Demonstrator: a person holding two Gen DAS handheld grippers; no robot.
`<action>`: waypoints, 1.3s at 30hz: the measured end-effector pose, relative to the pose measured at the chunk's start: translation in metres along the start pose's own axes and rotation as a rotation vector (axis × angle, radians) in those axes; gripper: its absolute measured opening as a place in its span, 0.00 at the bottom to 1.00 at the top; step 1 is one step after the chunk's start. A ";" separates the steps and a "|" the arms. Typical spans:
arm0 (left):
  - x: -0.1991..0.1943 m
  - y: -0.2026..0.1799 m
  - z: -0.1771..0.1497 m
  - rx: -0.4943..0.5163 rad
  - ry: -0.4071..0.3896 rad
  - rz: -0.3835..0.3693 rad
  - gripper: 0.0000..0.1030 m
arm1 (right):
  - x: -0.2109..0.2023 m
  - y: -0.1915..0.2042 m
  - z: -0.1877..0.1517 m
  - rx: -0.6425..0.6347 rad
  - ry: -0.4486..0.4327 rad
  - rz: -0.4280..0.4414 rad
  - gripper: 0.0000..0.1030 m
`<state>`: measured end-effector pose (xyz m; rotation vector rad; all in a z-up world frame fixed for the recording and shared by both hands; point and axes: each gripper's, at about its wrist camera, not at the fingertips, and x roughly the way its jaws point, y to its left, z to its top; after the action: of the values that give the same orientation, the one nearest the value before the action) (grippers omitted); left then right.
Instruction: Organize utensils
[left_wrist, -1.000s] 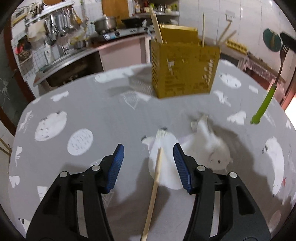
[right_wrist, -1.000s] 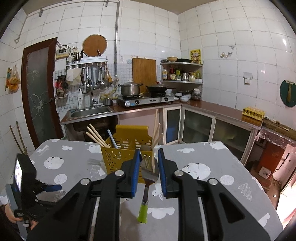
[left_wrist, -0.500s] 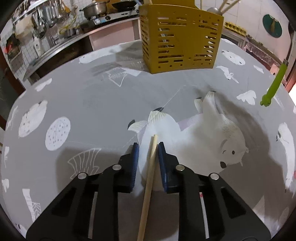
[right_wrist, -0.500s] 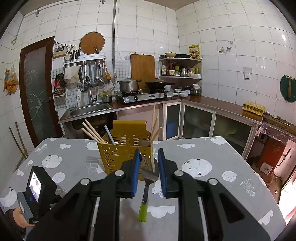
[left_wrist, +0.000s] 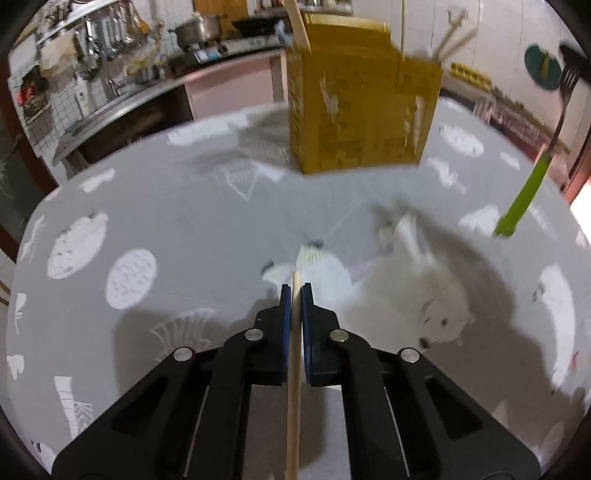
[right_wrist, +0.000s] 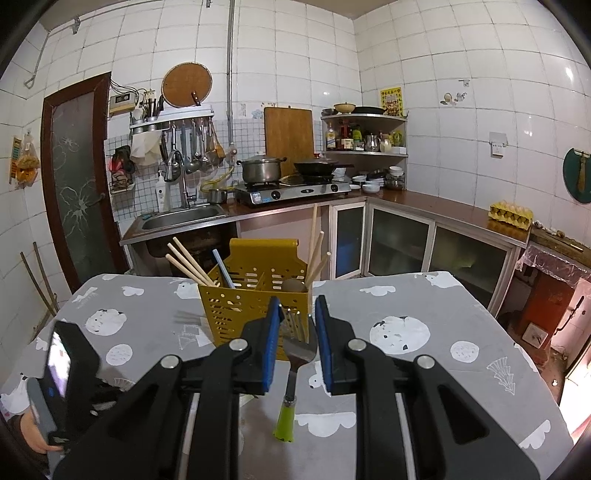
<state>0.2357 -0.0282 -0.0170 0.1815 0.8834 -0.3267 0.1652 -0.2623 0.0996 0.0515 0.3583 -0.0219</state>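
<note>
We find both sets of jaws occupied: the left gripper (left_wrist: 296, 291) is clamped narrowly on a wooden chopstick (left_wrist: 294, 373), and the right gripper (right_wrist: 295, 314) grips the head of a green-handled fork (right_wrist: 291, 376), handle hanging down. The table (left_wrist: 184, 206), under a grey printed cloth, carries a yellow perforated utensil caddy (right_wrist: 255, 295) toward its far edge. We note further chopsticks (right_wrist: 186, 260) standing in the caddy's left and right compartments. The held chopstick sits above the table's near middle; the fork hangs just in front of the caddy, clear of the cloth.
</note>
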 end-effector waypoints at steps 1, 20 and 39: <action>-0.008 0.001 0.003 -0.007 -0.023 -0.003 0.04 | -0.001 -0.001 0.000 0.001 -0.004 0.002 0.19; -0.135 -0.004 0.063 -0.135 -0.496 -0.031 0.04 | 0.000 -0.004 0.026 -0.010 -0.074 0.015 0.19; -0.172 -0.026 0.185 -0.147 -0.769 -0.021 0.04 | 0.019 0.001 0.130 -0.031 -0.205 0.024 0.19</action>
<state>0.2598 -0.0703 0.2323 -0.0932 0.1454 -0.3152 0.2289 -0.2690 0.2146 0.0229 0.1529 0.0017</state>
